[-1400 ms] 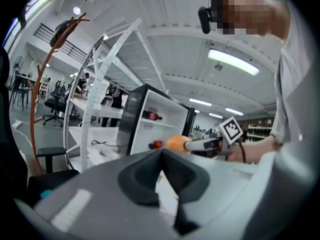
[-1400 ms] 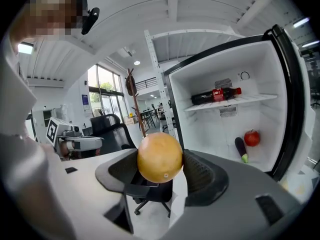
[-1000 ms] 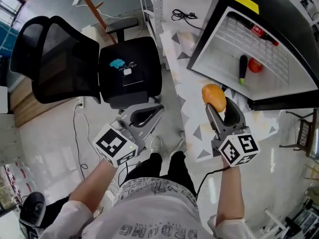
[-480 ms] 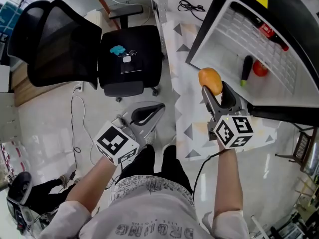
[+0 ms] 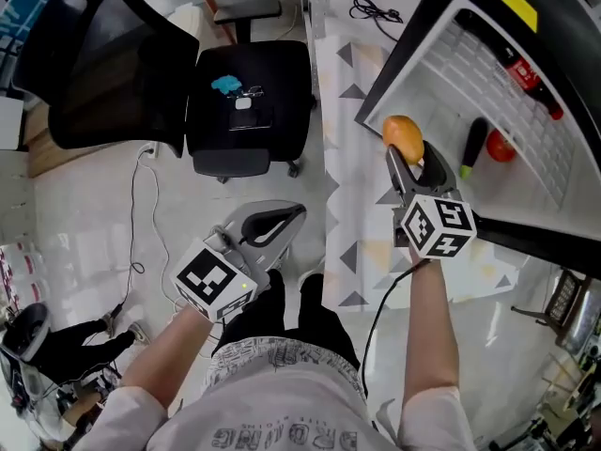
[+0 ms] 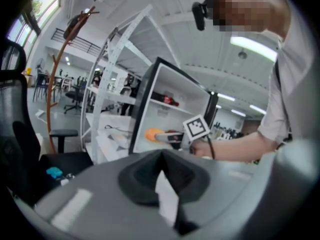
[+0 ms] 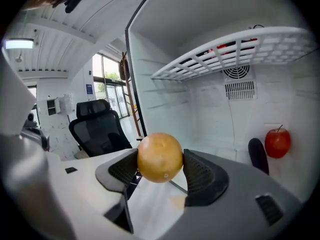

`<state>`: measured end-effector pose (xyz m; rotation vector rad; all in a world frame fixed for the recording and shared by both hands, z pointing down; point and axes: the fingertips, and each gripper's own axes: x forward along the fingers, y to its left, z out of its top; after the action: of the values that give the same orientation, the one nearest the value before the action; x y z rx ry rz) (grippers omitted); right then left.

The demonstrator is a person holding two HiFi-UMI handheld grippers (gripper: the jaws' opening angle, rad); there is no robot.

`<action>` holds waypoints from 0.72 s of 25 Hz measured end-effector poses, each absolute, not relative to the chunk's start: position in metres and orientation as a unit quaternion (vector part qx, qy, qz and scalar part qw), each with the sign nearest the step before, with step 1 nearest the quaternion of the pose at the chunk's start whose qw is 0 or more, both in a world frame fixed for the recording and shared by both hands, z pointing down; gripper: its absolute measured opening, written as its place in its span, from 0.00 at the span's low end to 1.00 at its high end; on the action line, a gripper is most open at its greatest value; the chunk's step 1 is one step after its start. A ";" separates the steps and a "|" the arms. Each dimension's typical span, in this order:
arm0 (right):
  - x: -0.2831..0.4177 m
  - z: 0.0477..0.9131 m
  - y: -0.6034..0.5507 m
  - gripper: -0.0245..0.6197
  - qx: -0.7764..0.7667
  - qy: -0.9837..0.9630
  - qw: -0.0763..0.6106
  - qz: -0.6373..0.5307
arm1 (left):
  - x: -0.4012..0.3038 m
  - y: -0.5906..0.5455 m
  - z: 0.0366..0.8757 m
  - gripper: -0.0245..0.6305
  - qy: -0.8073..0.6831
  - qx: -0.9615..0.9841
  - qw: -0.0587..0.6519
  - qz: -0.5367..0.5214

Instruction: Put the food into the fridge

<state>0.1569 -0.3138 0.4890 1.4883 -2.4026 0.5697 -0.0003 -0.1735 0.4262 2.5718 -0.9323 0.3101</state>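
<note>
An orange (image 5: 403, 136) is clamped between the pads of my right gripper (image 5: 409, 158), at the open front of the white fridge (image 5: 441, 54). The right gripper view has the orange (image 7: 160, 156) in the right gripper (image 7: 160, 170), level with the lower compartment under a wire shelf (image 7: 235, 51). A red apple (image 7: 277, 142) and a dark eggplant (image 7: 258, 155) lie deep in that compartment. My left gripper (image 5: 293, 212) hangs low above the floor, left of the fridge, its jaws together with nothing between them. In the left gripper view, that left gripper (image 6: 161, 159) faces the orange (image 6: 154, 133).
A black office chair (image 5: 249, 101) with a small blue item (image 5: 225, 85) on its seat stands left of the fridge. A red-capped bottle (image 5: 521, 69) lies on the wire shelf. A black cable (image 5: 376, 9) lies on the patterned floor mat (image 5: 347, 111).
My right gripper has carried the orange up and forward to the fridge's open front. The left gripper stays low and shut, about where it was.
</note>
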 end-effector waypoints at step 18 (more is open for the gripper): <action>0.162 0.535 -0.363 0.48 0.535 -0.807 0.172 0.179 | -0.007 -0.191 0.441 0.05 -0.347 0.908 0.198 0.122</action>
<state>0.1621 -0.3633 0.5350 1.5190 -2.2911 0.5078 -0.0070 -0.1912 0.4412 2.5416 -0.9712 0.3420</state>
